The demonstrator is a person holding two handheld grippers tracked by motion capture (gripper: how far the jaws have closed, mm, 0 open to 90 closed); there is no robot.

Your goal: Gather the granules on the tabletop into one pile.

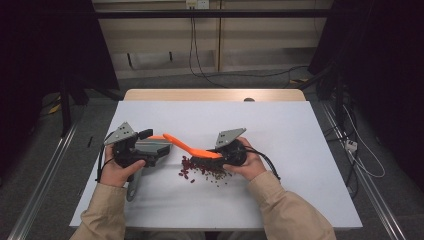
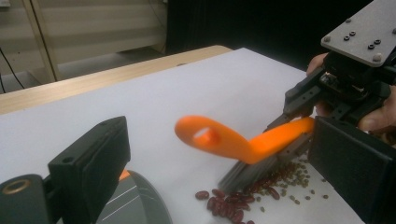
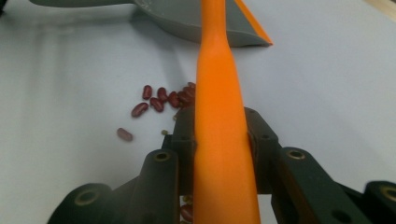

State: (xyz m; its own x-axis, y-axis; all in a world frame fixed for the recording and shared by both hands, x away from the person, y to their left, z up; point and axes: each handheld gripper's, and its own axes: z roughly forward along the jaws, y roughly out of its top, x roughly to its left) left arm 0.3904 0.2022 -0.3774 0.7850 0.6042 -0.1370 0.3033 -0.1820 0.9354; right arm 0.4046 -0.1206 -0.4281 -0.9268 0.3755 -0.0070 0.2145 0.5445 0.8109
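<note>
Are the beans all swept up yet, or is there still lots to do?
Not yet. Done: the right gripper is shut on the orange brush, and the left gripper keeps the grey dustpan nearby. In hand: the bristles sit in the beans. Left: the red beans and small green ones lie on the white table, none visibly in the pan.

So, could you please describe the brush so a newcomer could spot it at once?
On the white table, look just left of the right gripper. The brush is clamped there, above the scattered beans; its bright orange looped handle distinguishes it from the grey dustpan.
</note>
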